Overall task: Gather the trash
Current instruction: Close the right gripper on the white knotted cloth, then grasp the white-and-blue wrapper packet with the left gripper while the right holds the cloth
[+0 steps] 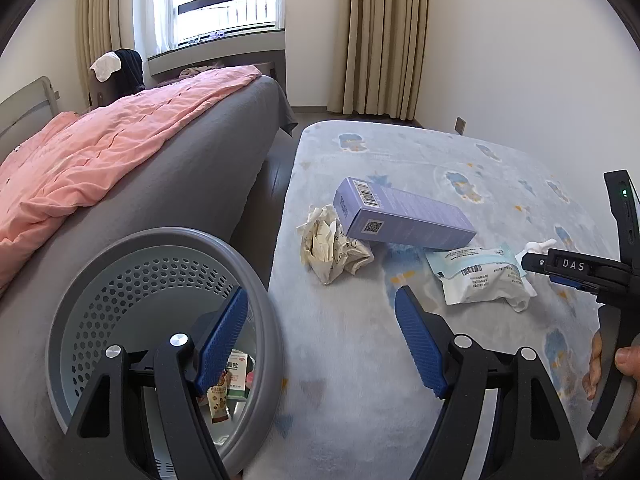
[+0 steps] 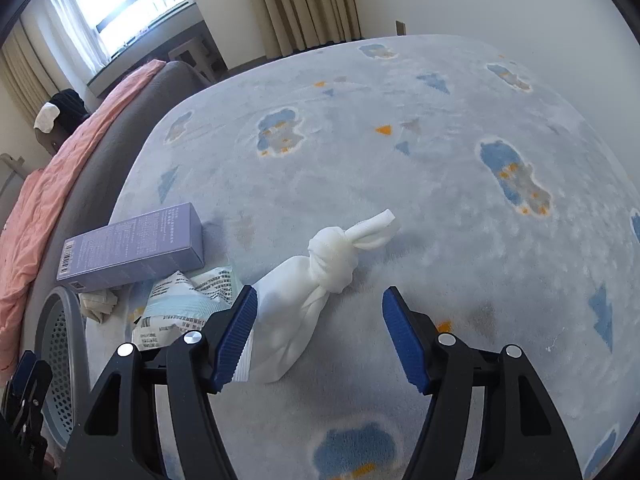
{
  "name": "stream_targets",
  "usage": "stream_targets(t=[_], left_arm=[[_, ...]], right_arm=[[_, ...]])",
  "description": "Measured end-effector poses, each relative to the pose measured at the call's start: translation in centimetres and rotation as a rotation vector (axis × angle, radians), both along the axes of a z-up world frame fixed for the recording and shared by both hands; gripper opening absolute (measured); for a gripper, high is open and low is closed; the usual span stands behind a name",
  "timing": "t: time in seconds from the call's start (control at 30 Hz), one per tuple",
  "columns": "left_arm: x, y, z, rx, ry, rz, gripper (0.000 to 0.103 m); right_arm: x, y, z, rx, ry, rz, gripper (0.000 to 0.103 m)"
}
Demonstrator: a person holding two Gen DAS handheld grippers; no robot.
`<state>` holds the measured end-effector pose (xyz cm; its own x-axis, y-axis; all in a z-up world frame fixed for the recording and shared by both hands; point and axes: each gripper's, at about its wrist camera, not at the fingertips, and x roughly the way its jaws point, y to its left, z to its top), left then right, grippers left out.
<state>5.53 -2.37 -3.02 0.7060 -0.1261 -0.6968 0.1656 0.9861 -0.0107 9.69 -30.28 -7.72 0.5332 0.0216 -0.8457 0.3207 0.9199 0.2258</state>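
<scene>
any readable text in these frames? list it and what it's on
"DAS": on the right gripper, white letters on its black body, left wrist view.
Purple box: barcode, QR code and fine print, too small to read.
White wrapper: barcode and printed lines, too small to read.
Packets in the bin: Chinese characters on a green and white box, blurred and partly hidden.
Crumpled paper: scribbled marks, not legible.

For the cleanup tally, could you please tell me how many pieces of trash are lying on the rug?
4: a purple box, crumpled paper against its left end, a printed plastic packet right of the paper, and a knotted white bag beside the packet. More may be hidden.
</scene>
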Motion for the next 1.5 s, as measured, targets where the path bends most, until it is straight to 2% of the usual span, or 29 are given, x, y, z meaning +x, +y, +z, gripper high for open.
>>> stream_targets(t=[0.13,0.27,0.33,0.4,0.5,0.9,1.17,1.5], left_arm=[[0.1,0.0,-0.1,-0.002,0.004,-0.002,0.073],[0.0,0.0,-0.1,-0.001,0.004,-0.003,0.073],[0.0,0.0,-0.1,-0.001,0.004,-0.002,0.073],[0.0,0.0,-0.1,-0.001,0.004,-0.002,0.073],[0.0,0.0,-0.1,0.000,0.004,-0.002,0.073],[-0.5,1.1,0.2,0.011,-0.009,0.007,0.073],[-0.9,1.9,0.1,0.022,-0.006,0.023,0.073],[-2.6,2.2,-0.3,0.018,0.014,-0.008,0.073]], right_arm=[[0.8,-0.1,-0.7,0.005,0.021,-0.008,0.064],[1.2,0.5,-0.9,-0.033,0.026,-0.003,0.065],[1.3,0.9,-0.9,-0.056,0.027,0.006,0.061],[1.4,1.3,-0.9,-0.066,0.027,0.023,0.043],[1.5,1.7,-0.9,-0.068,0.030,0.045,0.027],[-1.2,4.4,0.4,0.022,0.021,0.117,0.023],[-4.6,7.0,0.9,0.027,0.014,0.167,0.023],[-8.3,8.2,1.0,0.033,-0.010,0.157,0.023]])
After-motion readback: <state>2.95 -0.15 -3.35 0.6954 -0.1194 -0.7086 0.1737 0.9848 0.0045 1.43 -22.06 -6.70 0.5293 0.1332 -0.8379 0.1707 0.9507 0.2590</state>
